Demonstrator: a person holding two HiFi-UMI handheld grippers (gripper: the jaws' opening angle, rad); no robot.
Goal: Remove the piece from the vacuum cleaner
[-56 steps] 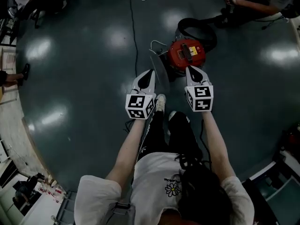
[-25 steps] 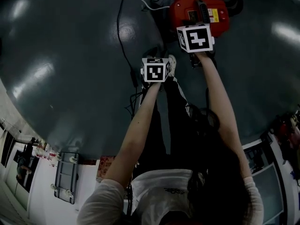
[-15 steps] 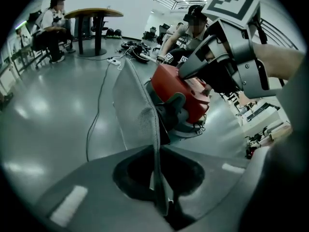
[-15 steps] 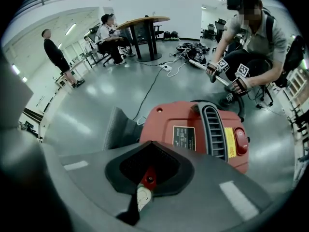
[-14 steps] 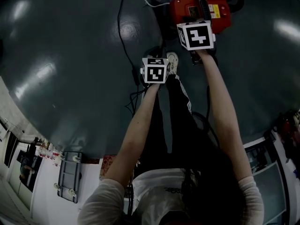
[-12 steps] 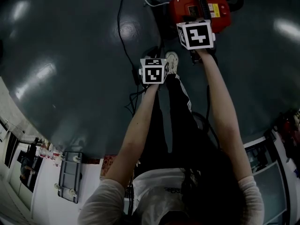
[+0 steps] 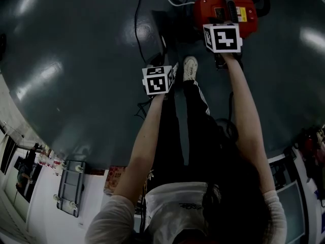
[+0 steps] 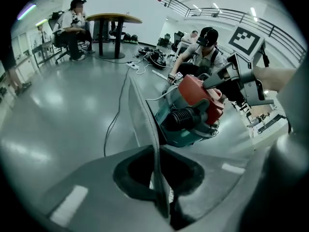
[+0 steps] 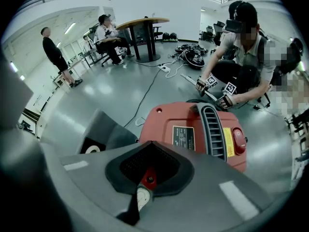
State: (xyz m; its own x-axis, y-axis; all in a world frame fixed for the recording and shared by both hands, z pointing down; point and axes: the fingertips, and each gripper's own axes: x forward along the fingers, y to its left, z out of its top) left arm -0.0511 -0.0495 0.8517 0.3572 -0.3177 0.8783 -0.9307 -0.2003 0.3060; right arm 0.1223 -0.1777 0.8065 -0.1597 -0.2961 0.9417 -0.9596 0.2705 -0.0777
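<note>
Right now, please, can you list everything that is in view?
vacuum cleaner: one, red, on floor ahead
hose: one, black, at vacuum cleaner's teal end
dust bag: one, grey, beside vacuum cleaner, in left tongs
cable: one, black, across floor
round table: one, wooden top, far back
other people: several, around table and beyond vacuum cleaner
left tongs: shut on dust bag
right tongs: shut, above vacuum cleaner

Head view running dim, ceiling lights glaring off the glossy floor point(image 7: 76, 44); both gripper views showing brighter, fisheye edges bending and vignetting black.
</note>
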